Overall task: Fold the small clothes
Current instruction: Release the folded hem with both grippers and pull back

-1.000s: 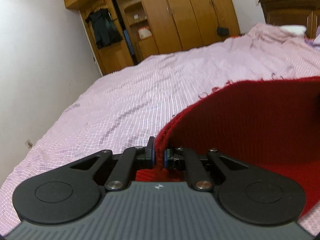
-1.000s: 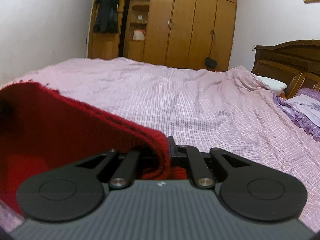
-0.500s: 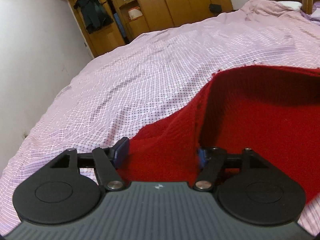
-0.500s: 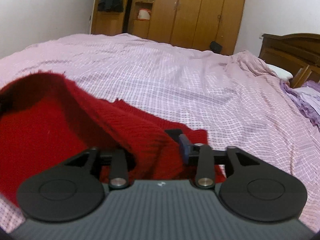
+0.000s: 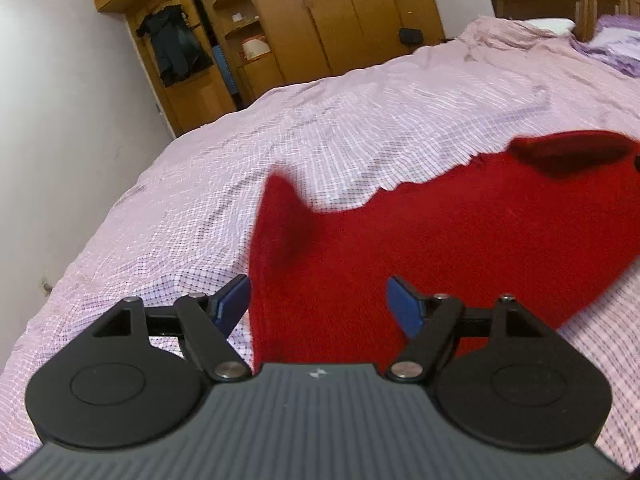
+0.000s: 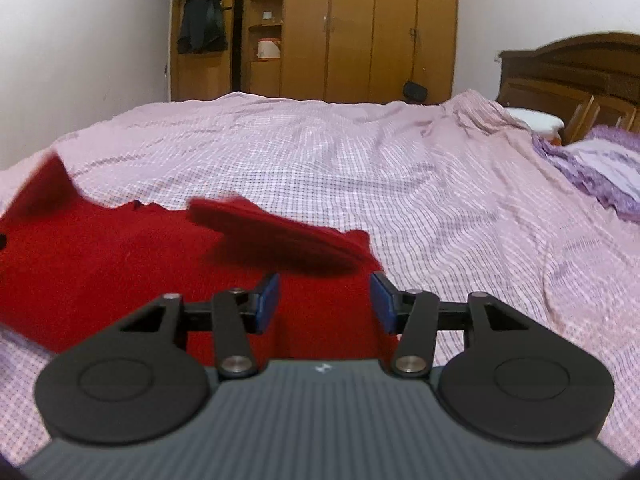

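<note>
No readable text, number or brand anywhere. Only a small pale mark on each gripper body point(image 5: 318, 373) point(image 6: 320, 368), too small and unclear to read.

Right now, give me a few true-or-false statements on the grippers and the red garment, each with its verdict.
1. The left gripper is clamped on the red knit garment. False: its jaws stand open, with the cloth lying between them.
2. The right gripper is open. True.
3. The garment lies on a pink checked bedsheet. True.
4. The garment is blue. False: it is red.
5. A wooden wardrobe stands beyond the bed. True.
</note>
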`<state>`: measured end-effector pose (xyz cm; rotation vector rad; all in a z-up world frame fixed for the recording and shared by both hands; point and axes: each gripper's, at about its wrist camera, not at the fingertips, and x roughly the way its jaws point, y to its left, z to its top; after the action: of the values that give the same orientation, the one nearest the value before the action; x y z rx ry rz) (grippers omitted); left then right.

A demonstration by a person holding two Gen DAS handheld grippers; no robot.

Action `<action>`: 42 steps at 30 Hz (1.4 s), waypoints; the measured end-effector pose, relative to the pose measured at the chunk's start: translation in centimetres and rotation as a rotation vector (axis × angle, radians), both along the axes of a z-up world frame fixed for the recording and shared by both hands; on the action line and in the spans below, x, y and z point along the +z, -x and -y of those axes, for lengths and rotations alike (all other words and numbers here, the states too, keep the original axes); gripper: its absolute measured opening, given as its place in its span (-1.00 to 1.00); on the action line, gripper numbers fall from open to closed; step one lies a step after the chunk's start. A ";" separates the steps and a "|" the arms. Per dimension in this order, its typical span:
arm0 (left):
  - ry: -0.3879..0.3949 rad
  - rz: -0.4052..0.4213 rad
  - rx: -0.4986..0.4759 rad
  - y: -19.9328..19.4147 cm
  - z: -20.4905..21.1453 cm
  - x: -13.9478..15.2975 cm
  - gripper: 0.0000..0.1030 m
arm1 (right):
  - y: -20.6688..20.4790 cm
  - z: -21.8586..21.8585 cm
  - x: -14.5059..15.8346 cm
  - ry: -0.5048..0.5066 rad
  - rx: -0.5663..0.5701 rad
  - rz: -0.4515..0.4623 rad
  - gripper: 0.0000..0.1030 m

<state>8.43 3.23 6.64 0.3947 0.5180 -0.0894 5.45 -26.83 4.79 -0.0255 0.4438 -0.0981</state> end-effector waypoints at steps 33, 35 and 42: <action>0.093 -0.112 0.090 -0.8 -1.0 -1.5 0.53 | -1.1 2.0 -2.1 -0.118 0.026 -0.096 -0.01; 0.103 -0.109 0.112 -0.1 -1.3 -1.1 0.53 | -0.6 2.3 -1.9 -0.151 0.014 -0.089 -0.01; 0.181 -0.129 0.184 2.0 -2.7 -0.1 0.54 | 1.9 3.5 -1.2 -0.339 -0.028 -0.058 0.35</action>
<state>6.41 5.94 6.56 0.1637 0.6658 0.0158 3.58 -30.31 3.60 0.3115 0.5137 -0.0494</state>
